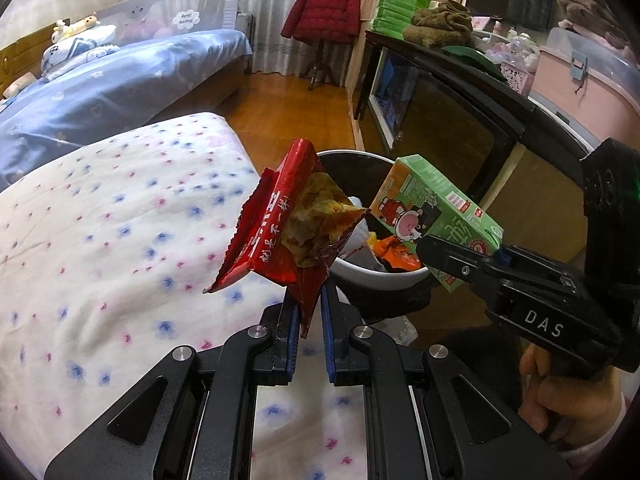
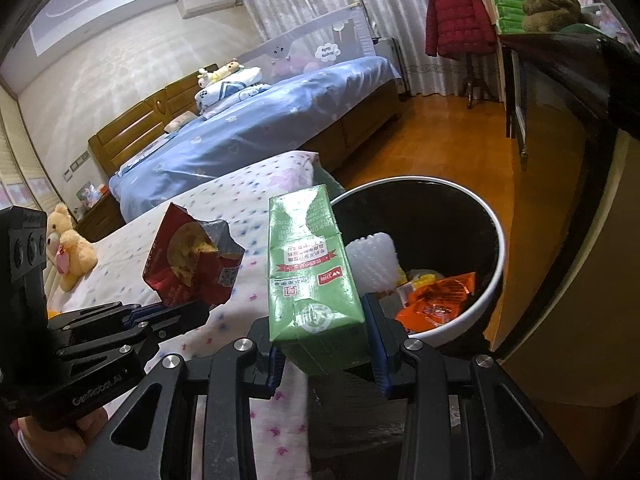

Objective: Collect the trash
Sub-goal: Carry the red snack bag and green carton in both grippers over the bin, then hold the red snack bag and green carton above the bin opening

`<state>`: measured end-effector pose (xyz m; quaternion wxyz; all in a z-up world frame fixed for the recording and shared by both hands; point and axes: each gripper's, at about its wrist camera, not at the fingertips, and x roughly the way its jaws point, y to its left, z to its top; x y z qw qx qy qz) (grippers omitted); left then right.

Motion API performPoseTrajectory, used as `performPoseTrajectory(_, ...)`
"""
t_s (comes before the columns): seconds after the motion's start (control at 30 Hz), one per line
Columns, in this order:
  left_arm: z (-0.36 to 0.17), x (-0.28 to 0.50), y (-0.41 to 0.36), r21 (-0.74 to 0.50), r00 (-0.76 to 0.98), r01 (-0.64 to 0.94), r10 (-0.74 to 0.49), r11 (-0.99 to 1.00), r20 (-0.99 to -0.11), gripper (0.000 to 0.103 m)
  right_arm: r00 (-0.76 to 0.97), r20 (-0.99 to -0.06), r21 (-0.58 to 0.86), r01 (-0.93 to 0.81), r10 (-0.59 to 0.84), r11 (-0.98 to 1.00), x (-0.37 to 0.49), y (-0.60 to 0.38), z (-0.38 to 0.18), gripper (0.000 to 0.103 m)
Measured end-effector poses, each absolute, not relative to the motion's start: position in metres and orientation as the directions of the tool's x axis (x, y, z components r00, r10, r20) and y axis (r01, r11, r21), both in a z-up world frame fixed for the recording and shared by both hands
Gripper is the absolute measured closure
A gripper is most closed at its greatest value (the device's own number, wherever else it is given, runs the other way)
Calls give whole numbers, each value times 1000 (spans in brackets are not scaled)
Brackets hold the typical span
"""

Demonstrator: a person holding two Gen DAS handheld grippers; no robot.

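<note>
Left tool (image 1: 310, 300), angled down, pinches my red bag (image 1: 280, 224) over the bed (image 1: 120, 220); right tool (image 2: 326, 344) clamps the carton (image 2: 312, 272), bin (image 2: 490, 280) just ahead.

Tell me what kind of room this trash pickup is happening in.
A bedroom, most likely in a home: a wooden-framed bed with a blue duvet, teddy bears on a nearer flowered quilt, and a red coat hanging on a stand by the curtains.
</note>
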<state>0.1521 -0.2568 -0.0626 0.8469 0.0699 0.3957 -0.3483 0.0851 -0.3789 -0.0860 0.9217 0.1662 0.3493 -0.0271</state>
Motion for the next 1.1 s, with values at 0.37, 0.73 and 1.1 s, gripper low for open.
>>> performPoseTrajectory(0.37, -65, 155, -263, -152, 430, 663, -539, 733, -724, 94, 754, -655, 291, 201, 42, 935, 82, -396, -89, 68)
performPoseTrajectory(0.73, -65, 157, -274, -148, 415, 678, -542, 720, -731, 94, 746, -665, 294, 232, 24, 927, 82, -409, -93, 68)
performPoseTrajectory(1.1, -66, 160, -282, -145, 406, 685, -540, 714, -737, 94, 743, -669, 294, 253, 10, 922, 85, -419, -95, 68)
